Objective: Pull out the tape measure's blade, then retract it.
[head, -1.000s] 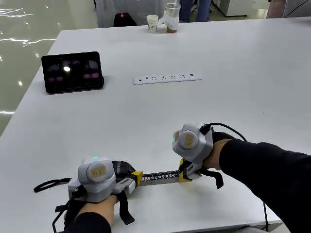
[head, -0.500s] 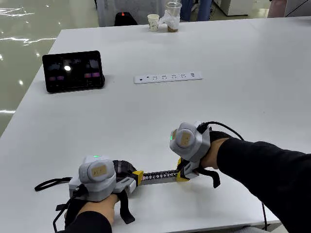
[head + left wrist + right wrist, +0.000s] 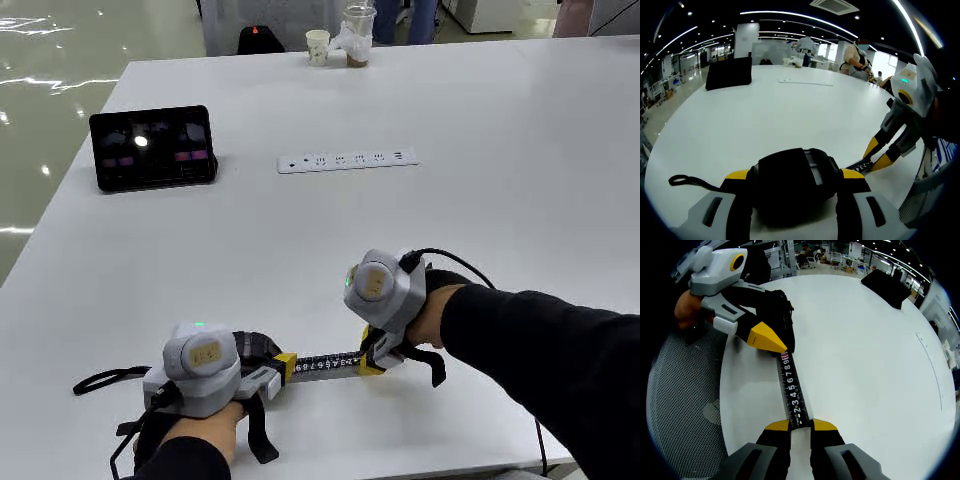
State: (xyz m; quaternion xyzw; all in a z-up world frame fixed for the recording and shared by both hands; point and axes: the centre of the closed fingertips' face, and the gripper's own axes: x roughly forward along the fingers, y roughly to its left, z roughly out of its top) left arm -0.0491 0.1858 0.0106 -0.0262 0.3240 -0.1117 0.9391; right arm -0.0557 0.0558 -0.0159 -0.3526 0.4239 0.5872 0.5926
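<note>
Tape measure (image 3: 255,347) sits close to the near edge of the tabletop (image 3: 470,120), toward the near left corner. Black case, with a dark strap (image 3: 100,379) trailing off toward the left edge.

Left gripper (image 3: 795,176): jaws pressed in on the case from both sides, yellow tips at its flanks.

Right gripper (image 3: 801,426): jaws pinched together on the free end of the blade (image 3: 791,390).

Key relation: the blade's long axis runs roughly along the near edge, case at the left end and right gripper at the right. Only a short stretch is out. Any draw or feed-back has to follow that line, I judge, with the right gripper travelling and the left anchoring the case.

The right gripper view gives the printed numerals, up to about 9 at the case mouth. The head view shows only a dark strip there. The left gripper view shows the case seated between its jaws, hidden from the head by the gripper body.

Tablet (image 3: 152,148) and power strip (image 3: 347,159) lie well apart, further back.
</note>
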